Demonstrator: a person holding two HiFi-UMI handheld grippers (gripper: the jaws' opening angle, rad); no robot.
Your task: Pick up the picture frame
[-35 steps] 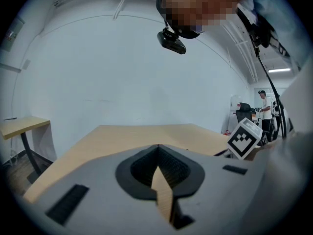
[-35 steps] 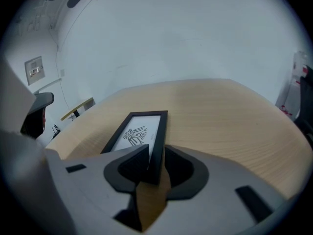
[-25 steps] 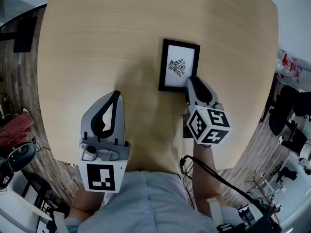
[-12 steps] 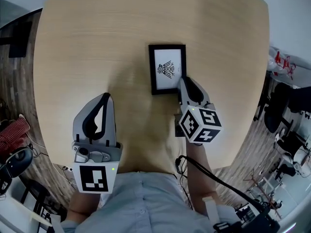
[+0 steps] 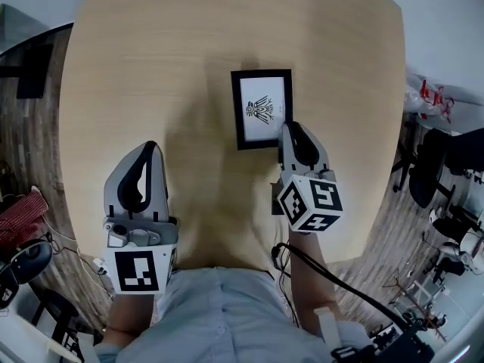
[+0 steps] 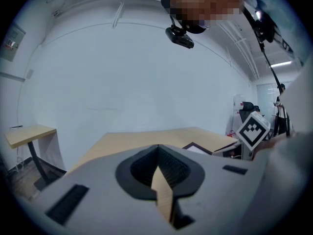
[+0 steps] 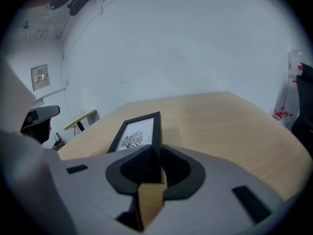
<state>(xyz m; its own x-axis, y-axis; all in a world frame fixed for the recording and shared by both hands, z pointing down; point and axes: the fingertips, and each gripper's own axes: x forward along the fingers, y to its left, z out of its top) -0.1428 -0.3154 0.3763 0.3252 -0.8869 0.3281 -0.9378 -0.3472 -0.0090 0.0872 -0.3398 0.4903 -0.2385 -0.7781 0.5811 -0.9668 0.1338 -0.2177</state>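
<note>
Nearest the camera: the person's pale shirt (image 5: 227,316). Just beyond it are the two marker cubes, one on each gripper. Left gripper (image 5: 148,148) hangs over bare bench (image 5: 151,66), well to the left of the frame. In its own view the jaws meet at the tips with nothing between them. Right gripper (image 5: 291,128) reaches to the near right corner of the picture frame (image 5: 262,108). Its jaws have just been closing. In the right gripper view the dark pads (image 7: 142,168) press on the black right border of the frame at its near end, so the frame is gripped there. The frame lies lengthwise away from the person, right of the bench's middle. It shows a black border and white mat with a small black bird-like drawing. From these views I cannot tell whether the gripped end is clear of the bench. Farther on, light wood runs bare to the rounded far edge. Dark office chairs (image 5: 431,176) stand on the floor off the right side.
</note>
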